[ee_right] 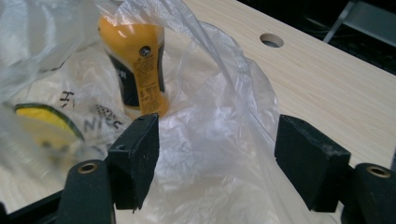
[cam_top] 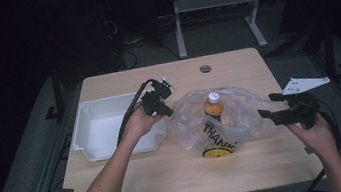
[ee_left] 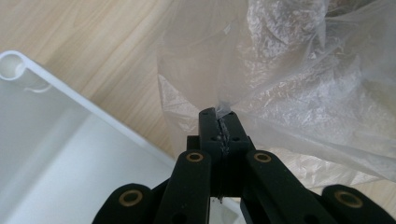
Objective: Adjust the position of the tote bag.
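Plastic, thin and see-through, makes up the crinkly shopping bag that lies in the middle of the light wooden worktop. The bag has black letters and a yellow smiley face on it. Inside it stands an orange bottle with a white cap, upright, so its long side points up.

The left gripper is squeezed tight on the bag's left edge. In the left gripper view you can see a bit of the plastic pinched between the closed gripper tips. That hand sits just over the near corner of the white plastic tub, which is on the left side of the worktop, just beside the bag.

The right gripper is at the bag's right side with its jaws wide apart. In the right gripper view a loose fold of the bag lies between the two black pads, but the pads do not press on it. So this gripper holds nothing.

From the right gripper, the bottle is straight ahead and a little to the left, deeper in the bag. The bag's right edge is nearest to this hand. I think the next job is to close on that edge, so both hands can pull the bag's mouth open.
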### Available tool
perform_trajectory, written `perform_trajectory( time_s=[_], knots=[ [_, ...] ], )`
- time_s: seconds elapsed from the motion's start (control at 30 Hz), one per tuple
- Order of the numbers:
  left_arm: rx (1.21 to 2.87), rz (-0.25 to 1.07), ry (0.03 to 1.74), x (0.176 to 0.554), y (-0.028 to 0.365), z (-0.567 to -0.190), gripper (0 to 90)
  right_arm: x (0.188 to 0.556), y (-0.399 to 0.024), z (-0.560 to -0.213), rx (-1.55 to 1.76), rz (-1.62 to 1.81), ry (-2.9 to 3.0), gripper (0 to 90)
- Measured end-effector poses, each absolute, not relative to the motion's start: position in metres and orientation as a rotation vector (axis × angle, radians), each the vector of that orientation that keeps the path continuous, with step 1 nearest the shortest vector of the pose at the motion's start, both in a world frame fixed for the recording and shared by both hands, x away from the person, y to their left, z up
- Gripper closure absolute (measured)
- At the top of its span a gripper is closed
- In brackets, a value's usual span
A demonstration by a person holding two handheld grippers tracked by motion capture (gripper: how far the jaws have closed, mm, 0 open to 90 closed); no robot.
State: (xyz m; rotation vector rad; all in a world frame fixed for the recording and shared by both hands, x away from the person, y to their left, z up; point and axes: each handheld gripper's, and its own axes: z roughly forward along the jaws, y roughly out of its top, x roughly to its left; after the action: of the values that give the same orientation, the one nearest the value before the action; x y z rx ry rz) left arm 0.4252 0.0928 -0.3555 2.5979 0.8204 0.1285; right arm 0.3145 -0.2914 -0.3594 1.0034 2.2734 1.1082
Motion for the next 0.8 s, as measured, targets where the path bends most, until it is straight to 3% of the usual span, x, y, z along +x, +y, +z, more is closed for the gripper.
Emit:
perform_trajectory(
  time_s=[0.17, 0.5, 0.8],
  knots=[
    [2.565, 0.106, 0.801, 0.424, 0.091, -0.354, 89.5, 0.323, -0.275, -0.360, 0.943, 1.131, 2.308, 35.4],
    [2.501, 0.093, 0.762, 0.414, 0.097, -0.341, 71.5, 0.318, -0.260, -0.359, 0.878, 1.177, 2.333, 36.3],
    [2.473, 0.094, 0.685, 0.402, 0.107, -0.323, 61.6, 0.312, -0.266, -0.360, 0.884, 1.192, 2.322, 36.2]
  ],
)
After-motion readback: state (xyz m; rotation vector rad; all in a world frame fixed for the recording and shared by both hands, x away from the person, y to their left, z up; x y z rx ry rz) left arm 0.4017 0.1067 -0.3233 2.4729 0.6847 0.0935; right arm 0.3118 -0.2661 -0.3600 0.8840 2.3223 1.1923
